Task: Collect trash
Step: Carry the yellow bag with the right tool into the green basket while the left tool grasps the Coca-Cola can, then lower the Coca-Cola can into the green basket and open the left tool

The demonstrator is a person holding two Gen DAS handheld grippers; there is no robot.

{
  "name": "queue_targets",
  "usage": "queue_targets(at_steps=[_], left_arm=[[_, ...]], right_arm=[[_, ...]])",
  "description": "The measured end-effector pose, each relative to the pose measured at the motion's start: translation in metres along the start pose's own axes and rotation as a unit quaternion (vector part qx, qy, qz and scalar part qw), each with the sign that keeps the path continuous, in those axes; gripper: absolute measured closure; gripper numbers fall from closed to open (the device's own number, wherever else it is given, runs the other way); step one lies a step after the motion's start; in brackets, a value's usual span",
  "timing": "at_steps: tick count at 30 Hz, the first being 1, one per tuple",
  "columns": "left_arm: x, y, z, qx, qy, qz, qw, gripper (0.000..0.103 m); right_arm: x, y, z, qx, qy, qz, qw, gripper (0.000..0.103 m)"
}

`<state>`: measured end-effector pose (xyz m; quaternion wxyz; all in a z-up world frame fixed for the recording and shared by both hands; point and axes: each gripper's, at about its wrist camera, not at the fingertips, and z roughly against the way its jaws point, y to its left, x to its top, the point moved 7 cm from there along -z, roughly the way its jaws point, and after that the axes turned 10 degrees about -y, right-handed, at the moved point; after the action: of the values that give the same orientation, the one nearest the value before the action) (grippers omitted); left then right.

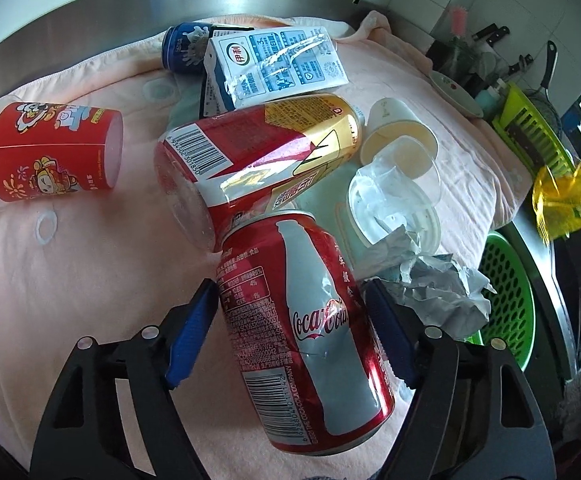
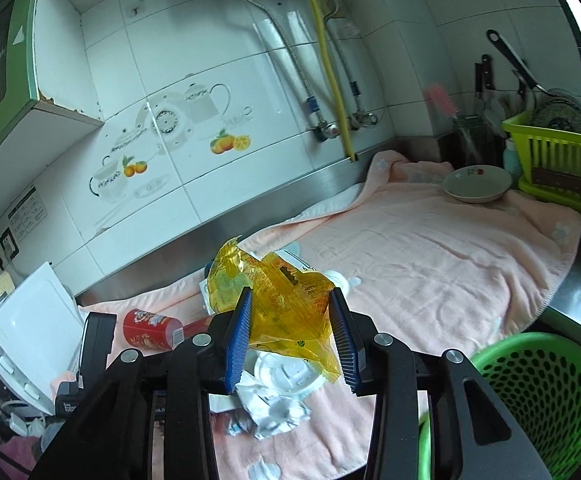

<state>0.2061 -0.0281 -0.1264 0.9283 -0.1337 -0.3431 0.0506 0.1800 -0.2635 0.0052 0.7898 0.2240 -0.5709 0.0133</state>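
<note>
My left gripper is shut on a red Coca-Cola can, held over the pink towel. Beyond it lie a red-and-gold bottle, a white milk carton, a blue can, a red cup, a paper cup, a clear plastic lid and crumpled paper. My right gripper is shut on a crumpled yellow wrapper, raised above the towel; the wrapper also shows in the left wrist view. A green perforated basket sits at the counter's front right.
A steel counter edge and tiled wall lie behind. A shallow bowl, a green dish rack and knives stand at the right. A white appliance sits at the left.
</note>
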Motion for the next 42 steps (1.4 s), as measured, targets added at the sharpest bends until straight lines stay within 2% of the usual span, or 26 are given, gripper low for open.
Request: queue_targets(at_steps=[9, 19, 26, 35, 39, 42], left_arm=[[-0.005, 0.0, 0.024, -0.017, -0.017, -0.011, 0.9996, 0.03], [0.003, 0.007, 0.062, -0.024, -0.042, -0.014, 0.9987, 0.031], [0.008, -0.004, 0.085, -0.05, -0.052, -0.026, 0.997, 0.031], [0.014, -0.062, 0.098, -0.104, -0.054, -0.063, 0.991, 0.031], [0.016, -0.1, 0.096, -0.132, -0.049, -0.086, 0.9863, 0.031], [0.015, -0.133, 0.09, -0.15, -0.044, -0.106, 0.982, 0.031]], right_arm=[[-0.022, -0.046, 0.031, -0.076, 0.009, -0.01, 0.997, 0.066], [-0.05, -0.102, 0.057, -0.163, 0.027, -0.016, 0.986, 0.066], [-0.088, -0.14, 0.063, -0.211, 0.068, -0.029, 0.975, 0.065], [-0.117, -0.172, 0.074, -0.239, 0.092, -0.053, 0.965, 0.062], [-0.117, -0.176, 0.082, -0.246, 0.086, -0.051, 0.964, 0.047], [-0.115, -0.179, 0.092, -0.251, 0.077, -0.053, 0.963, 0.045]])
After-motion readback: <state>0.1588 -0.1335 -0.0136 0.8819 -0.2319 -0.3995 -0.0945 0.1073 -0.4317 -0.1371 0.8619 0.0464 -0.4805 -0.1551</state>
